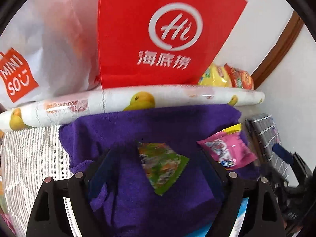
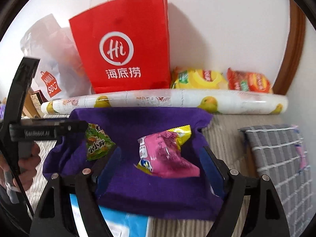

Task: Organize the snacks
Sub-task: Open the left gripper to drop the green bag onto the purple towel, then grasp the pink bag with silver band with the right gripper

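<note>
Purple towel (image 1: 150, 130) holds green snack packet (image 1: 162, 165) and pink snack packet (image 2: 167, 154), apart. Left gripper (image 1: 158, 158) and right gripper (image 2: 160, 158) both spread wide, gripping nothing.

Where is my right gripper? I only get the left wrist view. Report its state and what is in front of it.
Observer: The right gripper is open over the purple cloth. The pink packet lies on the cloth between its fingers, and the pads are not pressing on it.
Operator: Now tell me what the right wrist view shows of my left side.
Observer: A hand at the left edge of that view is wrapped around the handle of the left gripper, whose fingers reach in over the green packet.
</note>
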### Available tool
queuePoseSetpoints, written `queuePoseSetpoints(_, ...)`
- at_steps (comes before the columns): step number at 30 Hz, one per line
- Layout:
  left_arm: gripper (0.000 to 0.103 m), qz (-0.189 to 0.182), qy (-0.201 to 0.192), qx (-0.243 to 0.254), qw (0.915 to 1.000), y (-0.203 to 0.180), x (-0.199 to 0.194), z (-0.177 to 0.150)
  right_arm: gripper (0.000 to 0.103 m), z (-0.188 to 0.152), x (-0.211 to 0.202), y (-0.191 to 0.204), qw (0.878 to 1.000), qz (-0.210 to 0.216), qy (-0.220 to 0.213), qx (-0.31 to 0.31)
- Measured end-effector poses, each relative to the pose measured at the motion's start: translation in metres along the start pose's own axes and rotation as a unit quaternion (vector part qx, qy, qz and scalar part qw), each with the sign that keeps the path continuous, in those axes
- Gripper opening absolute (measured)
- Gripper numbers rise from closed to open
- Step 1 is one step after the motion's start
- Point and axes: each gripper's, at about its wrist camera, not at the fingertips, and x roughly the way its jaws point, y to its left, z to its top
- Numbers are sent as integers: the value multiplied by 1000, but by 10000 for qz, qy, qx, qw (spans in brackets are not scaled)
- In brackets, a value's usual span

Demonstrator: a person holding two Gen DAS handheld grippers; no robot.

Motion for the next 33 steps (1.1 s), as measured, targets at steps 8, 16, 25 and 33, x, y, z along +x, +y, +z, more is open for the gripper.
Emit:
queuePoseSetpoints(8,86,-177,-491,56,9986,-12,-60,-19,81,-31,-60,11,9995,-253,-208,28)
queuePoseSetpoints(16,84,-277,-490,46,9984,-4,-103,-64,81,-77,-101,14,9995,37,10,314)
queuePoseSetpoints(25,85,-272,-551,-98,9981,4,-137,-104,84,-143,-104,26,9951,604,694,356)
queuePoseSetpoints(33,85,-224,-580,-227,9978,6,-158,-127,95,-178,-108,43,9910,947,925,178)
